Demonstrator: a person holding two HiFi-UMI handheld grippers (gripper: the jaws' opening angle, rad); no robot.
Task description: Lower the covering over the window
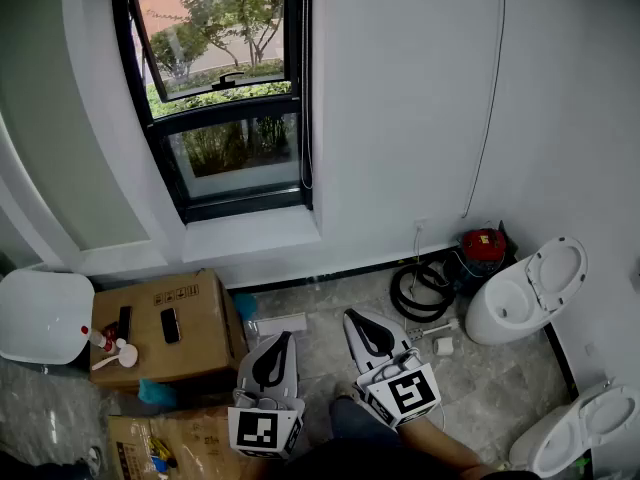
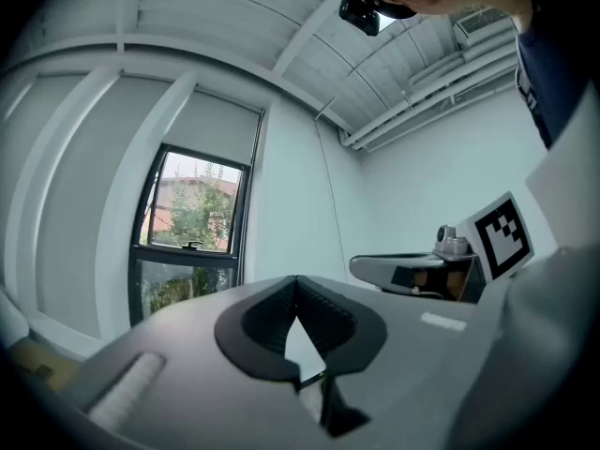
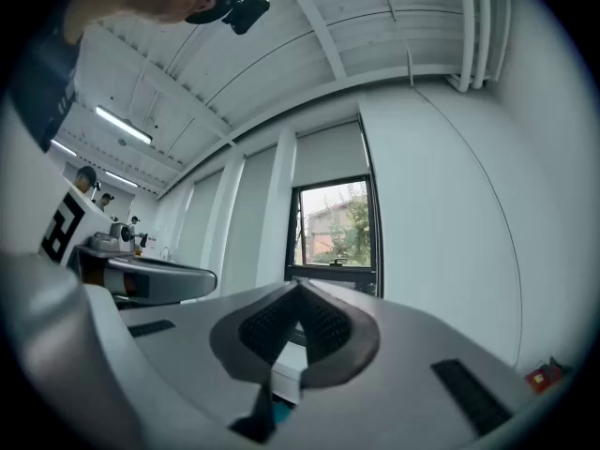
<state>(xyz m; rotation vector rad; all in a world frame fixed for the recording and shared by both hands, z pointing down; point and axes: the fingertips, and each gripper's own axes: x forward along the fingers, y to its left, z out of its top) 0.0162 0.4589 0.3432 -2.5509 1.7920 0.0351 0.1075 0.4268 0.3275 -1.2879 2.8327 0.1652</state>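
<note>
Firstly, in the head view we see both tools held low in front of us, over the tiled floor [image 1: 480, 378]. The left gripper [image 1: 285, 336] and the right gripper [image 1: 352, 315] are side by side, near each other but apart, and both point towards the wall [image 1: 400, 118] with the window [image 1: 225, 98]. The window is well apart from them, and its upper pane appears tilted open. The covering is outside this view. A cardboard box [image 1: 190, 313] stands on the floor at the left, and a toilet bowl [image 1: 520, 293] stands at the right.

Next, in the left gripper view the fingers [image 2: 272, 322] are pressed together at their tips, and nothing is between them. Beyond them is the window, and the covering [image 2: 220, 127], a pale panel, sits high above the glass, so the panes are bare.

Then, in the right gripper view the fingers [image 3: 328, 326] also meet at their tips and pinch nothing. The covering is again only over the top of the window opening, well apart from the fingers.
</note>
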